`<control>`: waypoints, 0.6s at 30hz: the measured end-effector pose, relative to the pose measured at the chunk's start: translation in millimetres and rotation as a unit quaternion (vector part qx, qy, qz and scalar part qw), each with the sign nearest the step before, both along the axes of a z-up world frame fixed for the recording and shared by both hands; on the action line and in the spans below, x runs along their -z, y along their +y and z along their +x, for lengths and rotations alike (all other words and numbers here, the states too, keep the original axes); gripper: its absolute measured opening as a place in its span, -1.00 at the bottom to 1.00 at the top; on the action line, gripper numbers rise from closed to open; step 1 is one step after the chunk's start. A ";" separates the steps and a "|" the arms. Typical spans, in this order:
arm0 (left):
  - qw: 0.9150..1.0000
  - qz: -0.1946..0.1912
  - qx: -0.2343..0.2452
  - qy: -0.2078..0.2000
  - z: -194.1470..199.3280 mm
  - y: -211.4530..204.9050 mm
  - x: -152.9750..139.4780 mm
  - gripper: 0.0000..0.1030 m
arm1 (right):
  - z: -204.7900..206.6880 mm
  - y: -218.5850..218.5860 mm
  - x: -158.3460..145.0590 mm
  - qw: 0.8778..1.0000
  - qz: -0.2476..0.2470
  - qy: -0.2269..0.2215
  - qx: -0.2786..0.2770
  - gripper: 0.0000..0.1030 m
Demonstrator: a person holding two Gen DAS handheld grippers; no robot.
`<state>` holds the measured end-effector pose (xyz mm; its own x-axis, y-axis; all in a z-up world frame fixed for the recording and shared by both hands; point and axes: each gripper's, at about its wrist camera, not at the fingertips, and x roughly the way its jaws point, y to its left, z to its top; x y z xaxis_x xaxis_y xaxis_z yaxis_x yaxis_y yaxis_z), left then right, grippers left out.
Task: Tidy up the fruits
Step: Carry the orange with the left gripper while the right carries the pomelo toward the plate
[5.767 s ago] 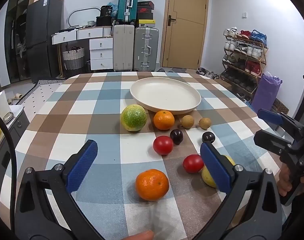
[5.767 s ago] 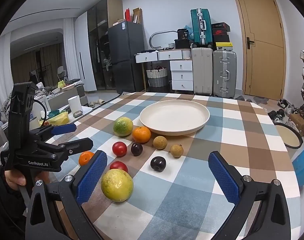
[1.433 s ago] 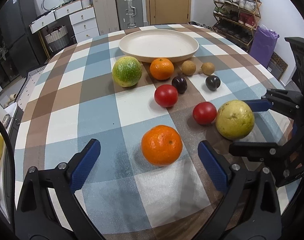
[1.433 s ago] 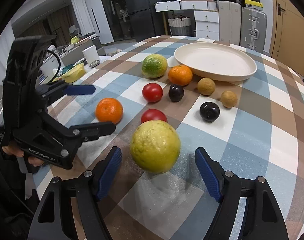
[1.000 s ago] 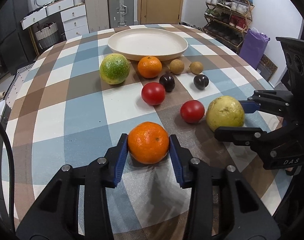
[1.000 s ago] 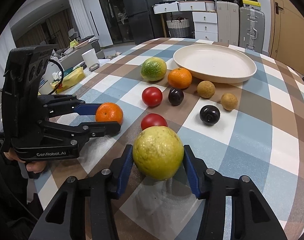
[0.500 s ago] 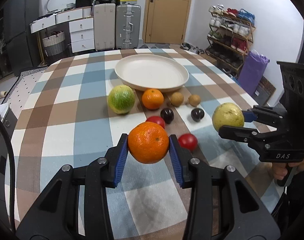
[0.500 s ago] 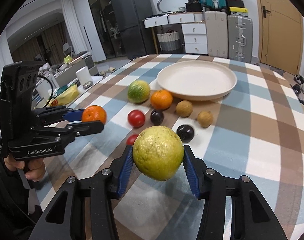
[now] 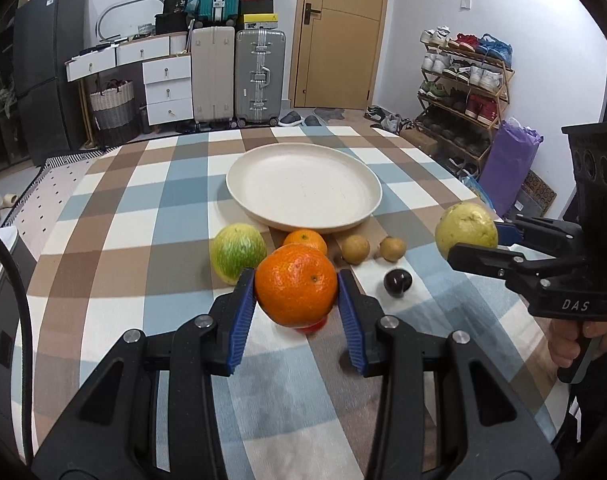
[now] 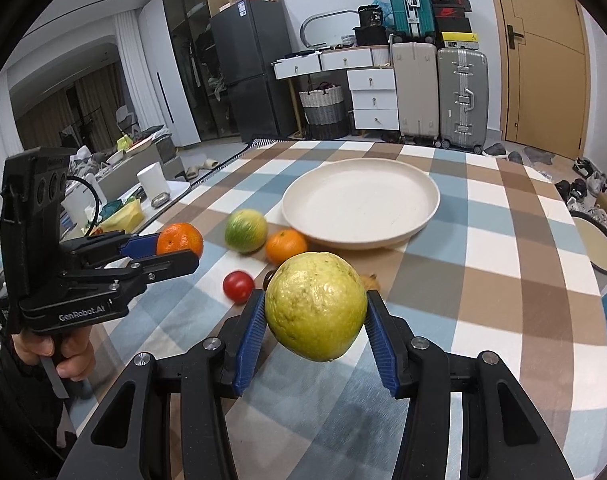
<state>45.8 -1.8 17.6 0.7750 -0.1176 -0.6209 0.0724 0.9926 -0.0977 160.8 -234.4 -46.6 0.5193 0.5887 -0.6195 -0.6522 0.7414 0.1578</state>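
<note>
My left gripper is shut on an orange and holds it above the checked table. My right gripper is shut on a large yellow-green fruit, also lifted; it shows at the right of the left wrist view. The empty cream plate lies ahead of both. On the cloth between the grippers and the plate lie a green striped fruit, a second orange, two small brown fruits, a dark plum and a red tomato.
The table edge runs along the left and the right near a shoe rack. Suitcases and drawers stand beyond the far edge. A second red fruit peeks out under the held orange.
Both grippers closed on their fruits about a second ago and have lifted them off the table, moving them forward toward the plate.
</note>
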 end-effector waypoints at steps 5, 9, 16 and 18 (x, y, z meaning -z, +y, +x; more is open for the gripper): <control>1.000 -0.003 -0.007 -0.009 20.5 2.5 -3.5 -0.27 | 14.8 -1.5 -4.9 1.000 0.001 -0.007 0.008 -0.03; 1.000 0.000 -0.008 -0.013 36.4 1.5 -5.7 -0.27 | 26.2 -2.4 -8.3 1.000 0.005 -0.009 0.013 -0.03; 1.000 -0.004 -0.016 -0.019 62.7 4.9 -7.4 -0.27 | 46.7 0.9 -16.1 1.000 0.007 -0.015 0.017 -0.03; 1.000 -0.006 -0.019 -0.017 69.8 7.6 -6.7 -0.27 | 51.8 2.8 -18.2 1.000 0.007 -0.015 0.017 -0.03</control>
<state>115.6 5.8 24.3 0.7998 -0.0958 -0.5926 0.0390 0.9934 -0.1080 212.6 -231.6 -28.5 0.5577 0.5792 -0.5946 -0.6313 0.7611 0.1493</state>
